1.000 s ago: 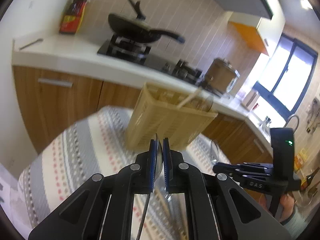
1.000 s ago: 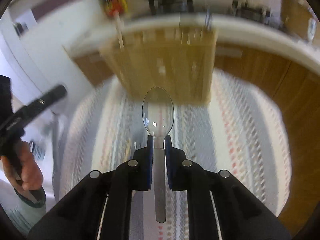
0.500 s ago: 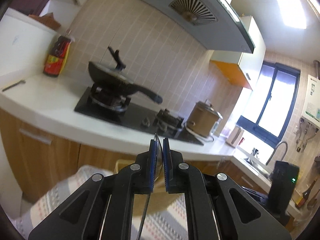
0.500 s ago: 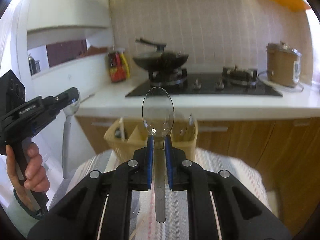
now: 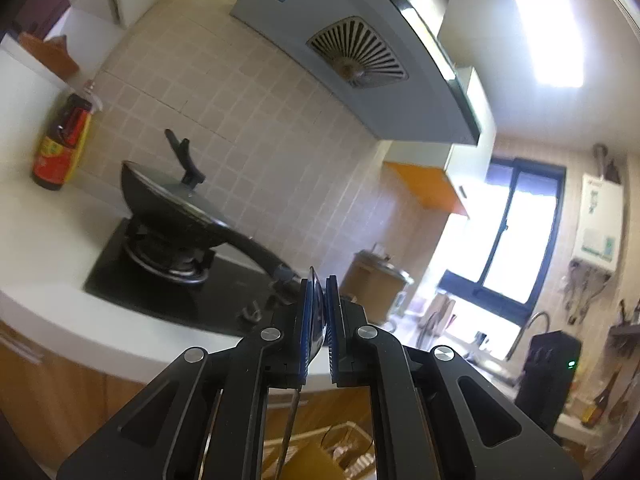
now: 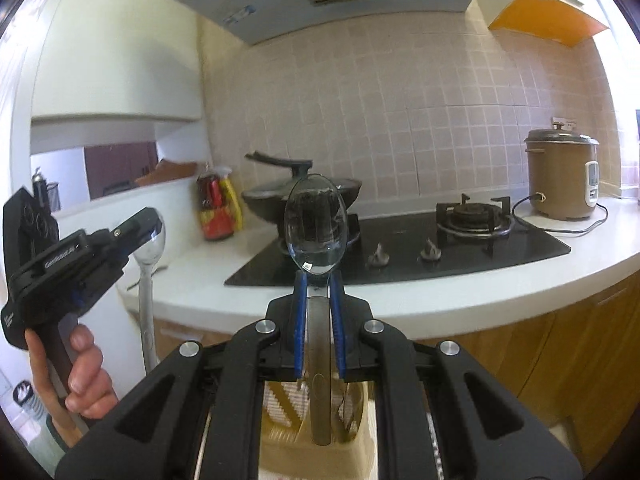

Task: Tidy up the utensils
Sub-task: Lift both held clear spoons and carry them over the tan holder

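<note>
My right gripper (image 6: pixel 316 280) is shut on a steel spoon (image 6: pixel 315 226), bowl up, handle hanging down over the yellow slatted utensil basket (image 6: pixel 280 404) below. My left gripper (image 5: pixel 318 292) is shut on a second steel spoon (image 5: pixel 316 316), seen edge-on between the blue pads, its handle hanging down. In the right wrist view the left gripper (image 6: pixel 154 220) is held by a hand at the left, its spoon (image 6: pixel 149 280) hanging upright. The basket (image 5: pixel 320 452) shows low between the left gripper's arms.
White counter (image 6: pixel 440 288) with black gas hob (image 6: pixel 420 244), lidded wok (image 5: pixel 176 204), sauce bottle (image 5: pixel 60 144), brown rice cooker (image 6: pixel 560 176). Range hood (image 5: pixel 360 52) overhead. Wooden cabinets (image 6: pixel 560 352) below the counter. Window and sink tap (image 5: pixel 528 320) at right.
Both grippers tilted upward with their spoons; the view swung from the striped tablecloth and basket up to the counter, wall and hood. The basket now sits low under both.
</note>
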Available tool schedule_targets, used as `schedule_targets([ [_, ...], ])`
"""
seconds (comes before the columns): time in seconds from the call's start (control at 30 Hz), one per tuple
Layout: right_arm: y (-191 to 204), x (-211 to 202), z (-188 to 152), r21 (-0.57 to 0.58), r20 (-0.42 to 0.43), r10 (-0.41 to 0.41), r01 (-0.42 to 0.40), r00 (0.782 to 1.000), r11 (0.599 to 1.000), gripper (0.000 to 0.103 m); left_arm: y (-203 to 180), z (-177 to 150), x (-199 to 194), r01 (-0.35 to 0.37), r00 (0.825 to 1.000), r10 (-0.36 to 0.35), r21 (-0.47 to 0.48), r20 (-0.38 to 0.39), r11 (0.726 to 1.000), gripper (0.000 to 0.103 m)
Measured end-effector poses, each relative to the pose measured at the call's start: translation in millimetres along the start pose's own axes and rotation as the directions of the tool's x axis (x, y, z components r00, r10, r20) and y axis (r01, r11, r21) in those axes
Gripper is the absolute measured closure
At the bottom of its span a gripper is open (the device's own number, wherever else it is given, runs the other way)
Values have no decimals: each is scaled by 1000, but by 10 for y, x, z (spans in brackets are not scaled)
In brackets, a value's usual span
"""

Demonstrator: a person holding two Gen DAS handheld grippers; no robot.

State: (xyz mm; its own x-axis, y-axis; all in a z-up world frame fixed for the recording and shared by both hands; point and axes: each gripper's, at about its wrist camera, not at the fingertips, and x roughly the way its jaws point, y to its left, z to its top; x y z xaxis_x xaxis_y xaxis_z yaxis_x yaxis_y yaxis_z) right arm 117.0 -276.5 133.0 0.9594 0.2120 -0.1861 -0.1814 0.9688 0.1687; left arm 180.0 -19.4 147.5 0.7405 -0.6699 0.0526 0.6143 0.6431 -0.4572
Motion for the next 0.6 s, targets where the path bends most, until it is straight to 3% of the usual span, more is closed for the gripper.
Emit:
schedule_targets([
  [0.23,-29,214,-96,-36,13,-22,23,1000,999,93,147,-157,127,22,999,-22,19,27,1000,98],
  [0.6,25,342,-425,-92,-17,-41,40,999,995,93,275,-476,146,-25,998,27,44,-54,999,97],
])
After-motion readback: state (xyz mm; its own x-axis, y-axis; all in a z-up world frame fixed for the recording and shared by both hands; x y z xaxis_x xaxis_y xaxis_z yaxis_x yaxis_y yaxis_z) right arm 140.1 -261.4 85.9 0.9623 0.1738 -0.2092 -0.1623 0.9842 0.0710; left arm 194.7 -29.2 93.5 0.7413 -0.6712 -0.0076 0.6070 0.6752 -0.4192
